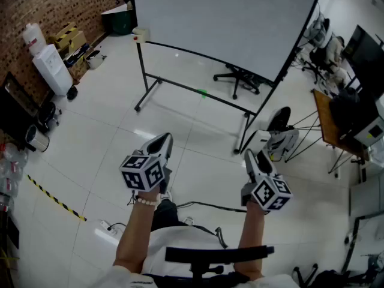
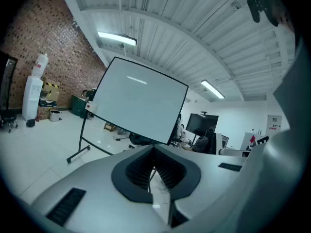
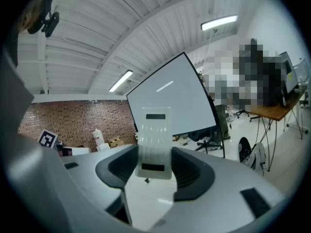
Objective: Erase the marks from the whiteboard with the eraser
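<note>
The right gripper (image 1: pixel 252 161) clamped the white rectangular eraser (image 3: pixel 154 142), aimed at the large white free-standing whiteboard (image 1: pixel 222 23) well ahead, apparently to reach marks not discernible here, while the left gripper (image 1: pixel 161 144) was closed and empty.

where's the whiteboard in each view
Head view: whiteboard, top centre, on its wheeled stand.
Left gripper view: centre, above the jaws.
Right gripper view: centre, behind the eraser held in the jaws.
Shared landmark: the brick wall, left of the board in all three.
</note>
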A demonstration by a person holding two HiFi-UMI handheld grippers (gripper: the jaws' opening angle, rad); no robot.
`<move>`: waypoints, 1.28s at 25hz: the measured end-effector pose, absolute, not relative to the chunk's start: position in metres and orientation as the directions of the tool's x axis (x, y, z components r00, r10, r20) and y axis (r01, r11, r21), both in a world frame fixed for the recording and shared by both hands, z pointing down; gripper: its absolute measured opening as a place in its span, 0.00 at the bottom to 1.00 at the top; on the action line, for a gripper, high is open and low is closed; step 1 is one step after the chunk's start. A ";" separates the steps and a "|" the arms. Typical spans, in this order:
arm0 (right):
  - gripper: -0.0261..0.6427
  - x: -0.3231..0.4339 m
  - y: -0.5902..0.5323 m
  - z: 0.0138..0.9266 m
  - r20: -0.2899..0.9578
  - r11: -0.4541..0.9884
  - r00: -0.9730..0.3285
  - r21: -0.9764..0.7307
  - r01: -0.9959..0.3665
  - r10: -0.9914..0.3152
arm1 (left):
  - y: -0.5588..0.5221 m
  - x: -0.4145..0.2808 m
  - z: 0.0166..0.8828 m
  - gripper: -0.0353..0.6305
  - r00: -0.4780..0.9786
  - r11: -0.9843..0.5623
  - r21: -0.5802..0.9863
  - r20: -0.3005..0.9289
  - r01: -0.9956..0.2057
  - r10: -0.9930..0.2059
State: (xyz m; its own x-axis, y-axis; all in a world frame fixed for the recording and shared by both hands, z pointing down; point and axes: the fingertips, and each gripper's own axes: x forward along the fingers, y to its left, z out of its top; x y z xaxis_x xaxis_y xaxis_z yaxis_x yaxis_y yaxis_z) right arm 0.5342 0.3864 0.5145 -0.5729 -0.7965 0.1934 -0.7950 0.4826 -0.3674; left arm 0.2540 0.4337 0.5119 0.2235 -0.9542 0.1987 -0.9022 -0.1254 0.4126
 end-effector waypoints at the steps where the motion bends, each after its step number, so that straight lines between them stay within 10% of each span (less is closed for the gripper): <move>1: 0.41 0.533 0.381 0.515 0.190 0.483 -0.573 -0.369 -0.794 -0.797 | 0.428 0.253 0.512 0.05 0.222 -0.126 0.411 0.195 -0.903 -0.955; 18: 0.41 0.507 0.200 0.523 0.201 0.378 -0.445 -0.298 -0.876 -0.873 | 0.204 0.224 0.534 0.05 0.378 -0.279 0.371 0.227 -0.886 -0.898; 32: 0.41 0.523 -0.052 0.324 0.051 0.185 -0.187 -0.043 -0.982 -0.981 | -0.046 0.182 0.424 0.05 0.578 -0.496 0.381 0.138 -0.781 -0.804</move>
